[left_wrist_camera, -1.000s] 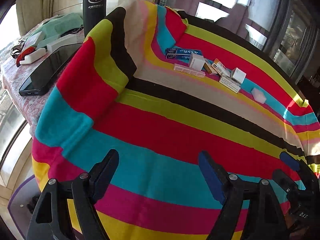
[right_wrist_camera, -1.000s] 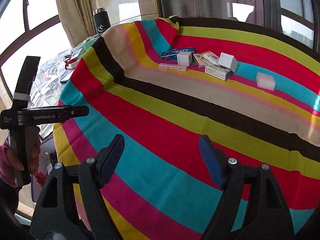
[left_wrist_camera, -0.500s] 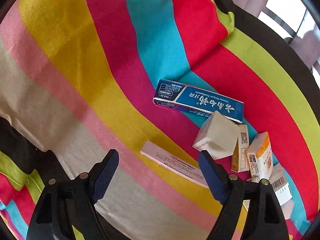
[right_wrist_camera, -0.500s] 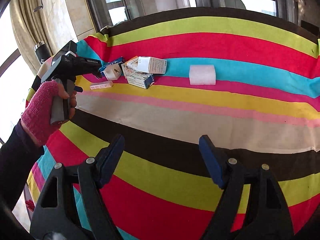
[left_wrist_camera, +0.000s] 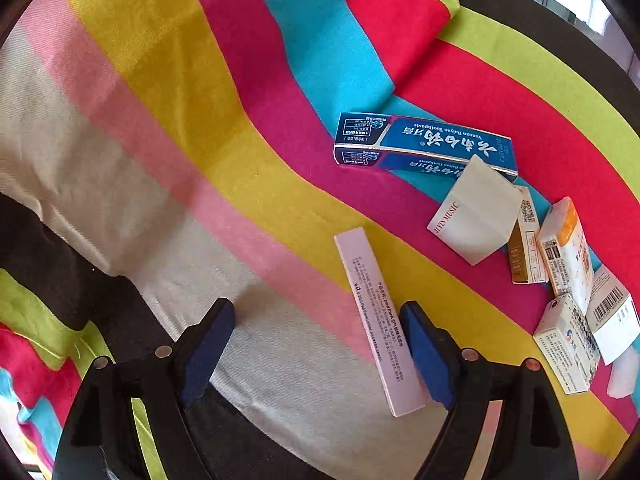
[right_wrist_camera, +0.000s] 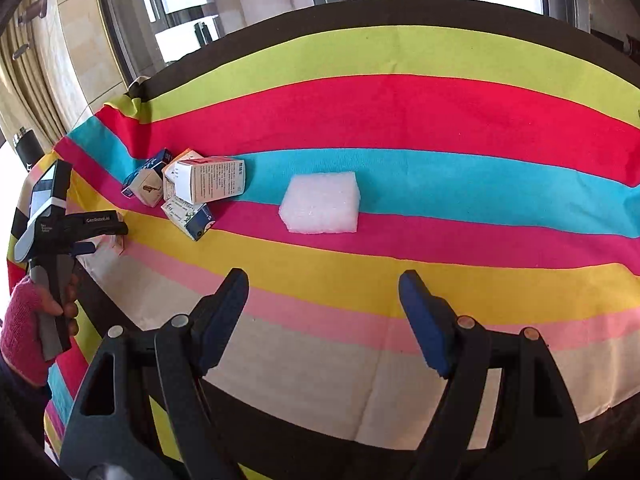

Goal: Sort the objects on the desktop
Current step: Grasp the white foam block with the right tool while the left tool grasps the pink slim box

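Observation:
In the left wrist view my left gripper (left_wrist_camera: pixel 320 344) is open over the striped cloth. A long pale pink box (left_wrist_camera: pixel 378 316) lies between its fingers, close against the right finger (left_wrist_camera: pixel 424 352). Beyond lie a blue toothpaste box (left_wrist_camera: pixel 424 146), a white cube box (left_wrist_camera: pixel 476 216) and several small medicine boxes (left_wrist_camera: pixel 564 248). In the right wrist view my right gripper (right_wrist_camera: pixel 324 312) is open and empty, a little short of a white foam block (right_wrist_camera: pixel 320 202). The box cluster (right_wrist_camera: pixel 192 184) sits to the left, with my left gripper (right_wrist_camera: pixel 108 232) beside it.
The striped cloth (right_wrist_camera: pixel 440 120) covers the whole table, whose far edge is at the dark stripe (right_wrist_camera: pixel 400 12). A black bottle (right_wrist_camera: pixel 26 148) stands at far left. Windows and curtains are behind.
My left gripper has moved closer and lower over the pale pink box, which now lies between its fingers. My right gripper has moved forward toward the foam block.

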`<state>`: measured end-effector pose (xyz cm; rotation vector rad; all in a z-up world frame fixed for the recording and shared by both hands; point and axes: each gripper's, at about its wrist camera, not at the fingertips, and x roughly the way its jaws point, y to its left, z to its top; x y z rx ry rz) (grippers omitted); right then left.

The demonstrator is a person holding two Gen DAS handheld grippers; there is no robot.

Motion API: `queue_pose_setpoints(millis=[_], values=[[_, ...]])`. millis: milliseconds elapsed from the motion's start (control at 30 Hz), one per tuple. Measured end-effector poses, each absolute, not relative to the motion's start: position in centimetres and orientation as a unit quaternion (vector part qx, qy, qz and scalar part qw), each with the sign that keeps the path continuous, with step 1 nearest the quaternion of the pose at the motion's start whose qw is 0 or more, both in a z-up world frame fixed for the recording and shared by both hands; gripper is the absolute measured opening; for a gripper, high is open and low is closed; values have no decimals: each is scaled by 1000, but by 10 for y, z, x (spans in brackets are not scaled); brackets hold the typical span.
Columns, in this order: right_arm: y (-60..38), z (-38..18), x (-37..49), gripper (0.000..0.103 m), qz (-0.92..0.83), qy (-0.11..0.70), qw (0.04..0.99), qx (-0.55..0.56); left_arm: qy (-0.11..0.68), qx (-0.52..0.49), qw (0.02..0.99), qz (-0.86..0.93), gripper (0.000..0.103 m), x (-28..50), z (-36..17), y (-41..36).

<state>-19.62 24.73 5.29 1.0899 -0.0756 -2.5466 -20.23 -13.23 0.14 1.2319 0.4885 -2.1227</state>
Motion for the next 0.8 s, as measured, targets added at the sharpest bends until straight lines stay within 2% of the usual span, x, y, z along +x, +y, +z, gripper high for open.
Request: queue_pose_setpoints(millis=[100, 200, 267, 433, 467, 500, 800], values=[[240, 45, -228, 80, -897, -49, 177, 403, 174, 469, 299, -812, 86, -186, 0, -126], [221, 41, -249, 80, -889, -49, 193, 413, 165, 466, 290, -819, 92, -174, -2, -123], [208, 38, -261, 80, -893, -27, 175, 413, 162, 464, 291, -821, 103, -169, -5, -126], [183, 26, -273, 79, -890, 48, 134, 434, 148, 450, 269, -839, 103, -156, -8, -126], [179, 26, -271, 65, -891, 62, 123, 433, 147, 450, 266, -840, 103, -154, -8, -126], [176, 27, -269, 62, -894, 72, 114, 427, 146, 450, 264, -841, 103, -153, -8, -125], [176, 28, -267, 62, -893, 70, 110, 430, 149, 446, 275, -839, 103, -155, -8, -123]])
